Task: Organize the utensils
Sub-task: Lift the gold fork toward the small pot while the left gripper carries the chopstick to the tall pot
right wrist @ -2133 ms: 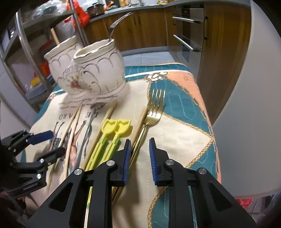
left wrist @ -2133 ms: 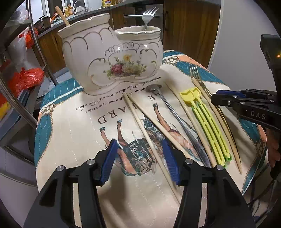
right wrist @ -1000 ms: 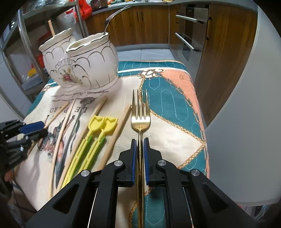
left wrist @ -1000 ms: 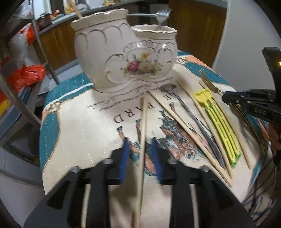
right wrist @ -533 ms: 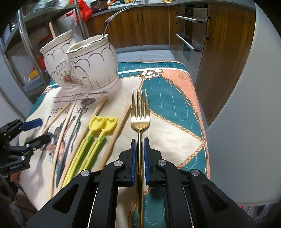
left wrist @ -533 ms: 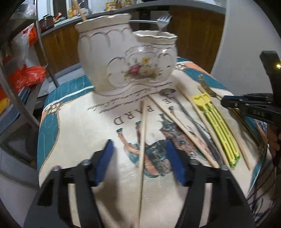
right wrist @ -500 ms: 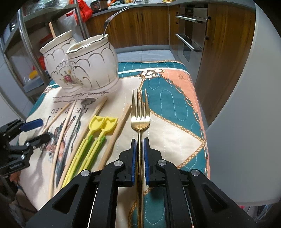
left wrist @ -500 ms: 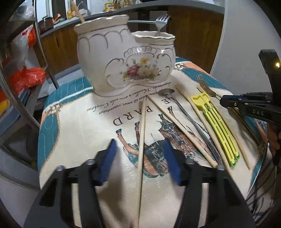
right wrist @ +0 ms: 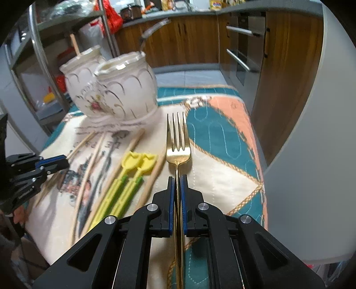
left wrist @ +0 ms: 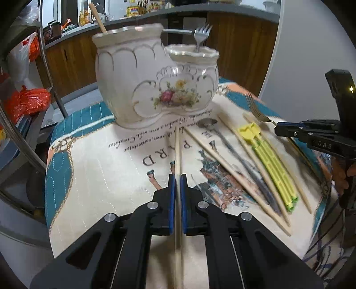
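Observation:
My left gripper [left wrist: 177,177] is shut on a wooden chopstick [left wrist: 177,151] that points at the white floral two-pot holder [left wrist: 155,77]. The holder's tall pot contains a wooden stick [left wrist: 98,15], and its low pot a silver fork [left wrist: 200,33]. My right gripper [right wrist: 177,177] is shut on the handle of a gold fork [right wrist: 178,142], tines pointing away over the cloth. Between the two grippers lie another chopstick [left wrist: 222,160], a dark metal spoon [left wrist: 233,151], two more chopsticks and a pair of yellow utensils [right wrist: 131,175]. The left gripper [right wrist: 66,163] shows at the right wrist view's left edge.
A printed teal, cream and peach cloth [right wrist: 218,133] covers the small round table. A metal shelf rack with red bags [left wrist: 24,102] stands to the left. Wooden cabinets and an oven [right wrist: 244,44] are behind. The table edge drops off close on the right.
Half a second ago the left jaws stood wide on either side of the chopstick; now they are closed on it. The right gripper keeps its hold on the gold fork.

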Demonstrator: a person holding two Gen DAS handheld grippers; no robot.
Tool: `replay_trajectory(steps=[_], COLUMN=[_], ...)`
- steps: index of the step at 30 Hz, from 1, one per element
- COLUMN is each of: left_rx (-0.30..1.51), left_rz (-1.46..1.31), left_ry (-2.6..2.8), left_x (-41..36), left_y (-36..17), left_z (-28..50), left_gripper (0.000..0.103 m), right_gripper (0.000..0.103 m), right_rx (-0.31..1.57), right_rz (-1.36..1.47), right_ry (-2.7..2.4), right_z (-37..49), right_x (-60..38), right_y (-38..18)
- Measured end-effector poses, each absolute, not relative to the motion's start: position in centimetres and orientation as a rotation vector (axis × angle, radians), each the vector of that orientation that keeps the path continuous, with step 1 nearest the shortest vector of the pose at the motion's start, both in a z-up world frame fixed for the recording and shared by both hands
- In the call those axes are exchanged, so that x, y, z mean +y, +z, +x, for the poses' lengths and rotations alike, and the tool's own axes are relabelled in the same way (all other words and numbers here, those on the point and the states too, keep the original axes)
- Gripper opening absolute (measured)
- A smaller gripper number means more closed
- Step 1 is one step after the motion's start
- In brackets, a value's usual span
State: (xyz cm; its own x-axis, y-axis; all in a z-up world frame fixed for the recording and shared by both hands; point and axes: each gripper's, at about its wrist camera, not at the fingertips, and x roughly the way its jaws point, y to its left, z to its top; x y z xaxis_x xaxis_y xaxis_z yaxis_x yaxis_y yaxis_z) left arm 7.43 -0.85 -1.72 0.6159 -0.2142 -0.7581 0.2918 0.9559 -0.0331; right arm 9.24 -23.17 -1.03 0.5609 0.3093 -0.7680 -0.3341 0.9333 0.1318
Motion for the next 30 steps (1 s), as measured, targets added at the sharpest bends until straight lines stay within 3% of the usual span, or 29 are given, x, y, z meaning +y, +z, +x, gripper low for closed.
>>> replay_trajectory(steps=[19, 30], left_rx=[0.539, 0.325], left_rz=[0.049, -0.117], left_ry=[-0.271, -0.247], left_x=[2.1, 5.0], left_y=[6.5, 12.8], left_z=[5.5, 10.6], left_gripper=[0.005, 0.005], right_gripper=[0.007, 0.007], right_rx=[0.533, 0.337], right_rz=[-0.055, -0.018], right_ry=[0.434, 0.439], right_z=[5.7, 9.9], right_x=[-22.5, -20.4], right_y=[5.6, 11.9])
